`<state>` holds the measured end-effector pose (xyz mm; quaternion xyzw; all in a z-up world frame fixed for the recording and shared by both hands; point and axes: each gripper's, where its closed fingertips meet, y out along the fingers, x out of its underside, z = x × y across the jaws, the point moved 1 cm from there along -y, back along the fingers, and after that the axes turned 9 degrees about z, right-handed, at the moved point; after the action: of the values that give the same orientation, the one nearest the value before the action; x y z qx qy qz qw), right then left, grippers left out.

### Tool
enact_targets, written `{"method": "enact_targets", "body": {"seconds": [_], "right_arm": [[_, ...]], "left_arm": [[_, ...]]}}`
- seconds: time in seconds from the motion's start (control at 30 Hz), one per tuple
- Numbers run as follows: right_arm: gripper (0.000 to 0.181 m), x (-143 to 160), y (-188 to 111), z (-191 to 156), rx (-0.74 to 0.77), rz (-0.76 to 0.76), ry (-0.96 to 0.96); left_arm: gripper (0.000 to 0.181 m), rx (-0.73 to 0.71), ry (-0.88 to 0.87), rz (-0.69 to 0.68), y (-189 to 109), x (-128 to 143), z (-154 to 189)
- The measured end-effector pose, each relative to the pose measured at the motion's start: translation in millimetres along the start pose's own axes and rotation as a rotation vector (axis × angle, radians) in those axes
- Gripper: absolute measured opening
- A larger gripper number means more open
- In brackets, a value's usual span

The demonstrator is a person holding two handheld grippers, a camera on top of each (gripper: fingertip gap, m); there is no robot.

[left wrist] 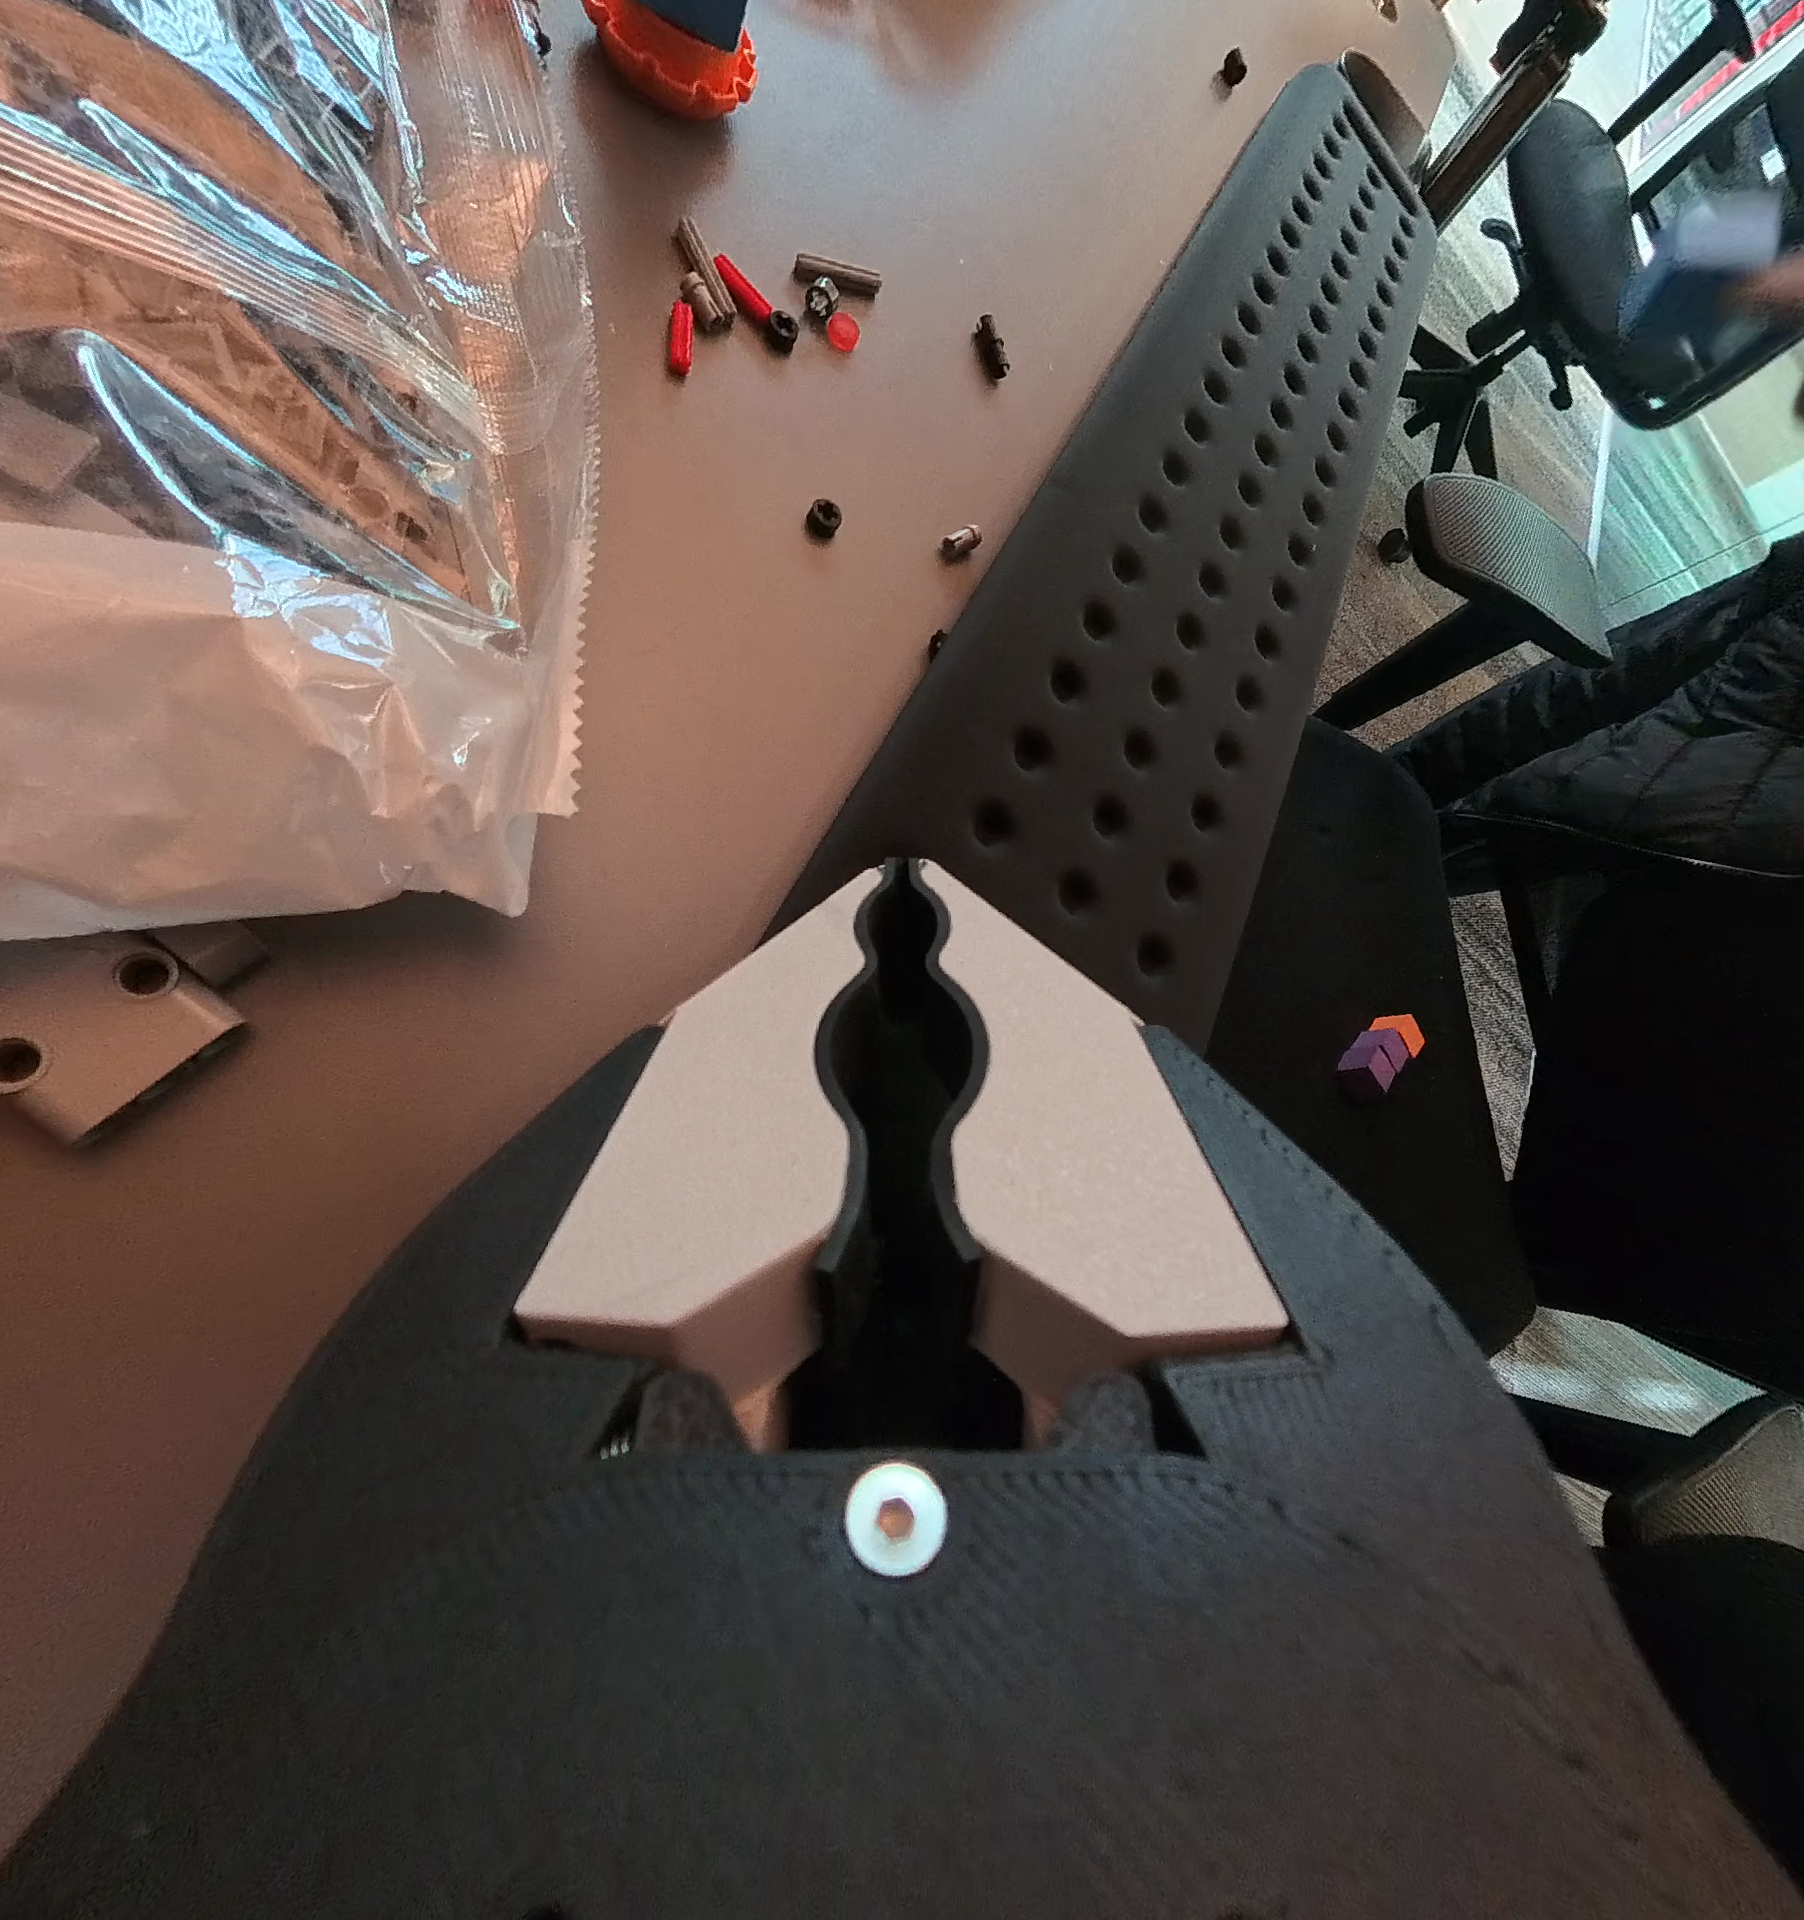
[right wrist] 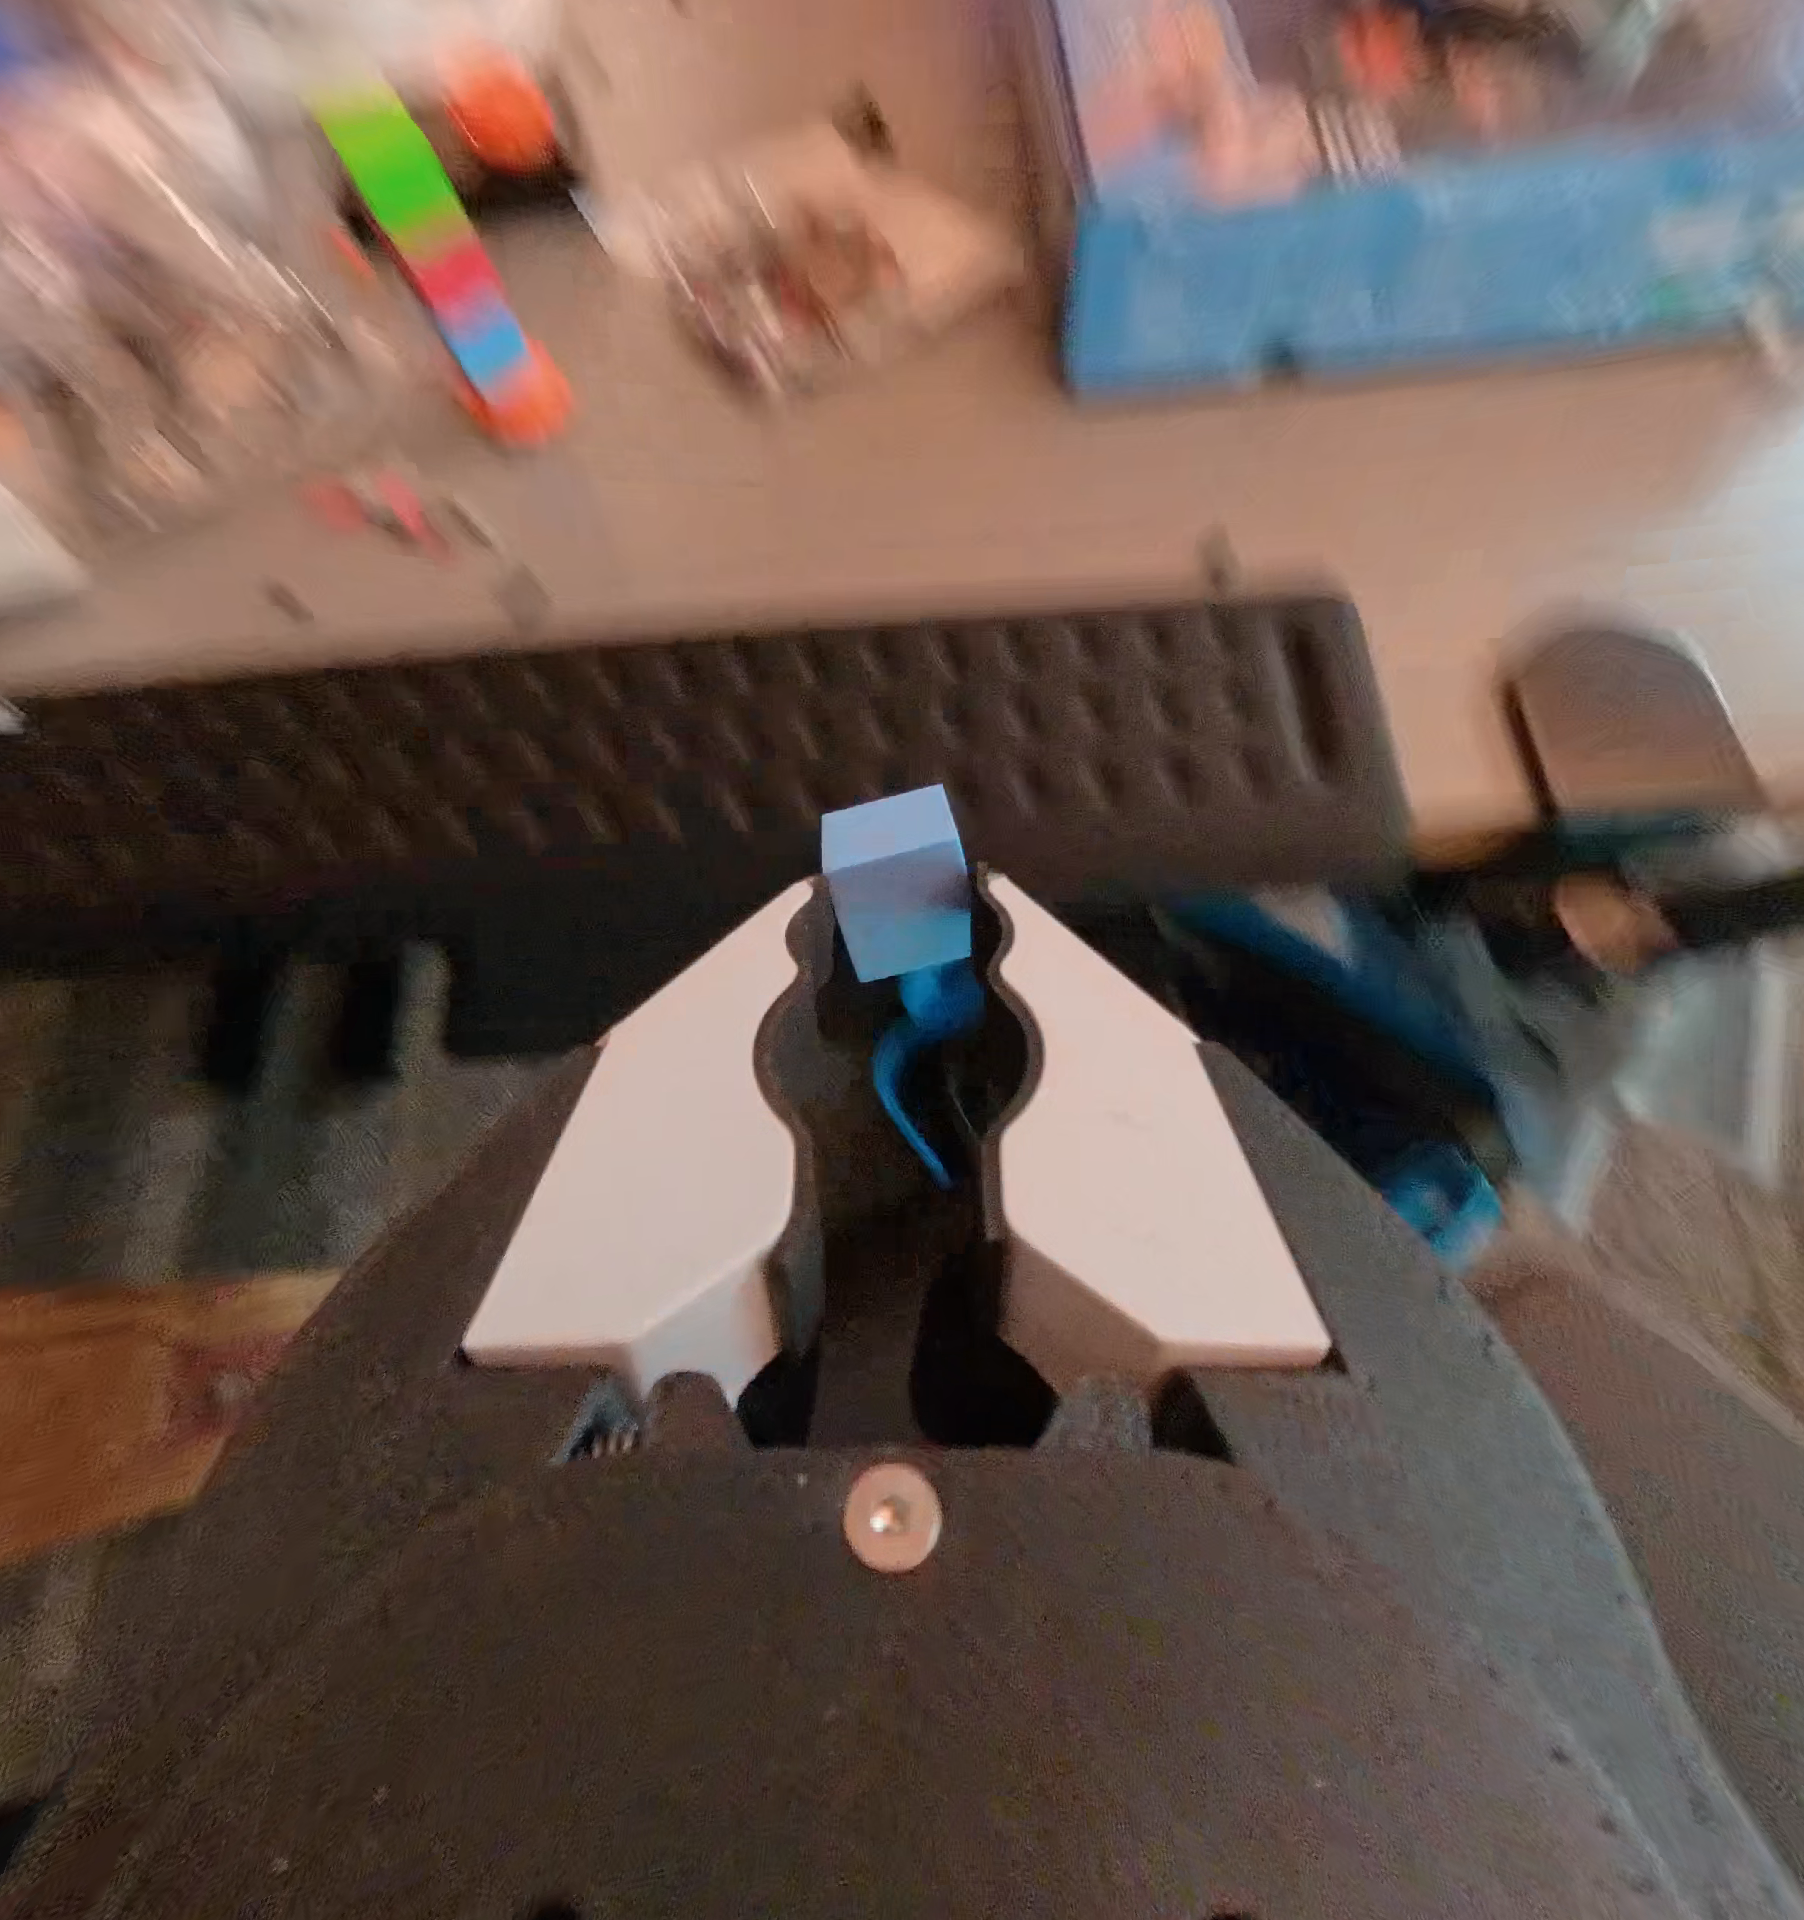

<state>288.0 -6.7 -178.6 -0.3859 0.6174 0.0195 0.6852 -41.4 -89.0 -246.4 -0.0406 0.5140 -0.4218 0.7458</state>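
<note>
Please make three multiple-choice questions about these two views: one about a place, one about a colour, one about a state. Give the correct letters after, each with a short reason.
1. Where does the clear plastic bag lie in the left wrist view?
A. left of the black perforated board
B. on top of it
C. on a chair

2. What colour is the cube at the right gripper?
A. red
B. light blue
C. green

3. How is the left gripper?
A. wide open
B. shut, holding nothing visible
C. shut on a red pin

Answers: 1 A, the bag covers the table's left side. 2 B, its faces look pale blue. 3 B, its fingers meet at the tips.
</note>
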Motion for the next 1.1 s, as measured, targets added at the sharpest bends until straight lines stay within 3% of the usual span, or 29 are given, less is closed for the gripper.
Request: {"method": "enact_targets", "body": {"seconds": [0.07,0.17,0.27,0.37,0.5,0.7,1.1], "right_arm": [[0.026,-52.9,34.9,-38.9,-0.125,0.121,0.025],[0.026,-105.6,87.4,-97.5,-0.274,0.236,0.003],[0.026,-138.7,129.5,-139.9,-0.375,0.315,0.014],[0.025,-156.7,162.4,-159.4,-0.434,0.367,0.036],[0.026,-156.0,195.1,-164.0,-0.459,0.370,0.058],[0.026,-150.2,215.2,-157.4,-0.468,0.386,0.079],[0.026,-143.8,219.9,-165.1,-0.483,0.395,0.059]], "left_arm": [[0.000,0.001,-0.003,0.000,-0.1,0.1,-0.1],[0.000,0.000,-0.001,0.000,-0.1,0.1,-0.1],[0.000,0.003,-0.006,0.000,-0.1,0.0,-0.2],[0.000,0.007,-0.010,0.003,-0.3,-0.1,0.0],[0.000,0.008,-0.009,0.008,-0.4,-0.4,0.2],[0.000,0.018,-0.019,0.013,-0.7,-0.7,0.4],[0.000,0.022,-0.025,0.014,-0.7,-0.8,0.5]]}}
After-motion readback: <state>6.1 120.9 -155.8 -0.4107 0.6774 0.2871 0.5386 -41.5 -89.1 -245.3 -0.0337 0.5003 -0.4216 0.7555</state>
